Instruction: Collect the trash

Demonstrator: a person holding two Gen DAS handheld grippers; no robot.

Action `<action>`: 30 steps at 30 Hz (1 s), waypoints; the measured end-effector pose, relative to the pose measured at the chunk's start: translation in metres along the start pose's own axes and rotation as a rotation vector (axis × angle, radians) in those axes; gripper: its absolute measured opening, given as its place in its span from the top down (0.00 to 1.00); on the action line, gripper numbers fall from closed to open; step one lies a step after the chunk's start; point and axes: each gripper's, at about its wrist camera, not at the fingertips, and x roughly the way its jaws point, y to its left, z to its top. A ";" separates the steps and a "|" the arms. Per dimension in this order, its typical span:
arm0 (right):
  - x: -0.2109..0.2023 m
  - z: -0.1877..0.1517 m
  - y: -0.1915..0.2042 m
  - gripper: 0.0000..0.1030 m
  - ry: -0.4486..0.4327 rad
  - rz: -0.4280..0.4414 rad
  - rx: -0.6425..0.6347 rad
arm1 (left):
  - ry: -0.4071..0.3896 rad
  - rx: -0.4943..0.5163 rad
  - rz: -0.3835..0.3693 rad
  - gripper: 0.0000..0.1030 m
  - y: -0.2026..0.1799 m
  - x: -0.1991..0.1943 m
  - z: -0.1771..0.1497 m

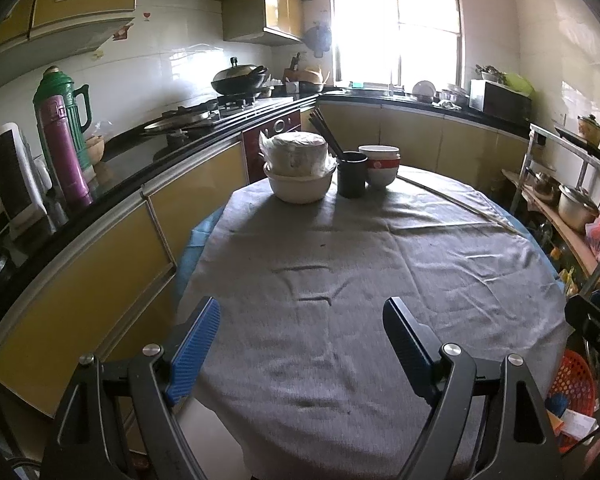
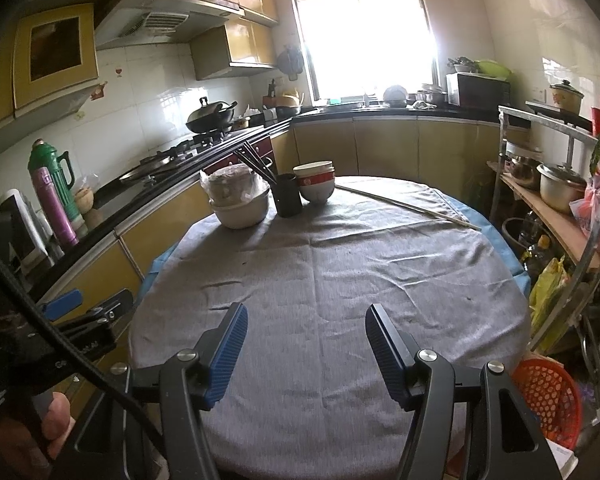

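Nearest, the left hand-held gripper [image 1: 302,320] hangs over the near edge of the round bench [image 1: 340,264], its blue pads spread wide with nothing between them. The right hand-held gripper [image 2: 306,326] sits just beside it, also over the near edge, its pads apart though less widely, and empty too. From the right wrist view the left tool shows at the lower left, with a fingertip [image 2: 56,416] of the person's hand wrapped round its handle.

A grey cloth [image 1: 360,240] covers the bench, creased, with a blue layer peeking out at the rim. I see no loose trash on the cloth itself; a few dark specks are too small to tell. Low at the right, beside the bench, stands an orange basket [image 2: 548,396] with paper scraps in it.

At the far side of the bench a white bowl [image 1: 300,188] holds a plastic-wrapped stack. Just right of it is a black cup [image 1: 352,176] with dark chopsticks leaning left, then red-and-white bowls [image 1: 380,168] stacked together. A thin stick [image 1: 460,204] lies along the far right edge.

Beyond, a wok [image 1: 240,78] sits on the stove, thermoses [image 1: 64,136] stand at left, and a bright window [image 1: 396,24] closes the room.
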 end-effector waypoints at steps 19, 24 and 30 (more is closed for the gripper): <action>0.033 0.019 -0.009 0.37 0.034 0.009 -0.003 | 0.018 -0.013 0.023 0.18 -0.001 0.024 0.018; 0.049 0.019 -0.009 0.37 0.060 0.011 -0.005 | 0.036 -0.012 0.019 0.18 -0.004 0.035 0.021; 0.065 0.024 -0.008 0.37 0.082 0.007 -0.006 | 0.051 -0.011 0.010 0.18 -0.007 0.048 0.028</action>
